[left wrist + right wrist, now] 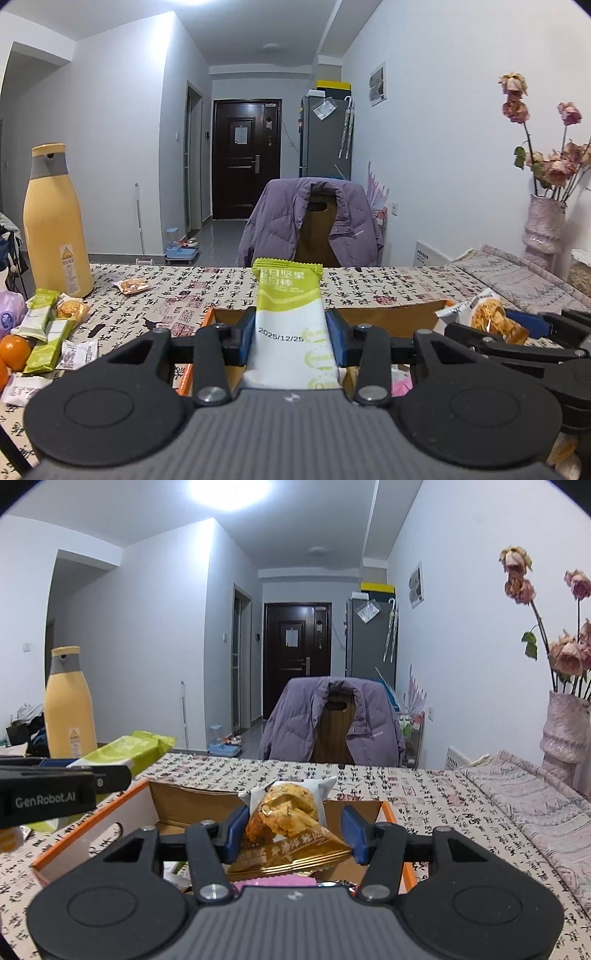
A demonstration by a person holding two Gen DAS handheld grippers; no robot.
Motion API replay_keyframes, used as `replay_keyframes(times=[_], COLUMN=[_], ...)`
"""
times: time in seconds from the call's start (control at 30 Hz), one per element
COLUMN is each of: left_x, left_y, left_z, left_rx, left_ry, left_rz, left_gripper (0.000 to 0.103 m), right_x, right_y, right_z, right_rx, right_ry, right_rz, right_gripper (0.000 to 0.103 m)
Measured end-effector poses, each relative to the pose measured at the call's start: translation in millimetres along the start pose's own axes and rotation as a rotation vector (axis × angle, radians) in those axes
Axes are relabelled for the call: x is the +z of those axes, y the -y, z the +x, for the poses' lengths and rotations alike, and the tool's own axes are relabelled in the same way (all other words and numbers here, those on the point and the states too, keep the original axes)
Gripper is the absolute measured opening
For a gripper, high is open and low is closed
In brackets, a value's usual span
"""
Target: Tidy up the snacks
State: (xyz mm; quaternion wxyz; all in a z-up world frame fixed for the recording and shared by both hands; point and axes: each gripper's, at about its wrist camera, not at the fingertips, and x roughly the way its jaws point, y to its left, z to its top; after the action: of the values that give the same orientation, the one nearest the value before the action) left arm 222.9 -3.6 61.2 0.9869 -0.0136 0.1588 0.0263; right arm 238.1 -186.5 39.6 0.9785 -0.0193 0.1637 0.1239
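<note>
Midway through the sorting, by judgement: both grippers loaded and hanging over the orange-rimmed cardboard box (384,805), several snacks not yet collected.

Left gripper (291,338): fingers pinching a green-and-white nut bar (290,317) from both sides, its green end pointing far, above the near-left part of the box (388,315).

Right gripper (295,832): fingers closed loosely about a golden cookie packet (288,823); the left pad touching the wrapper, the right pad perhaps a little apart from it, hard to tell.

Next move, as a guess: lowering each snack into the box and spreading the fingers, one gripper at a time, to avoid bumping, since both are close together.

Inside the box: a pink wrapper (275,880) and some dark ones, mostly hidden by the gripper.

Left on the tablecloth: more green bars (42,310), small white sachets (79,354), an orange fruit (14,350), near a yellow bottle (55,221); one small packet (131,286) farther off.
</note>
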Motion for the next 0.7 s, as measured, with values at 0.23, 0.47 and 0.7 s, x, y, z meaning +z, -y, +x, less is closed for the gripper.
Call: replay_keyframes(times=[0.23,0.47,0.7], left_x=[-14.1,-24.1,-24.3], left_y=[-4.2,-8.1,-20.1], left_z=[19.9,21.9,13.1], left_rx=[0.000,-0.010,0.002], left_ry=[-0.026,-0.043,0.016], left_rz=[0.006,0.001,-0.062], left_gripper=[0.040,0.041,0.103], right_x=[-12.3,-16.5,-19.0], right_y=[5.5,7.1,13.1], right_z=[15.3,17.1,14.4], right_rx=[0.008,0.014,0.002], right_ry=[-0.043,-0.059,-0.050], right_rz=[0.027,0.023,0.055], right_gripper=[0.054,0.056,0.103])
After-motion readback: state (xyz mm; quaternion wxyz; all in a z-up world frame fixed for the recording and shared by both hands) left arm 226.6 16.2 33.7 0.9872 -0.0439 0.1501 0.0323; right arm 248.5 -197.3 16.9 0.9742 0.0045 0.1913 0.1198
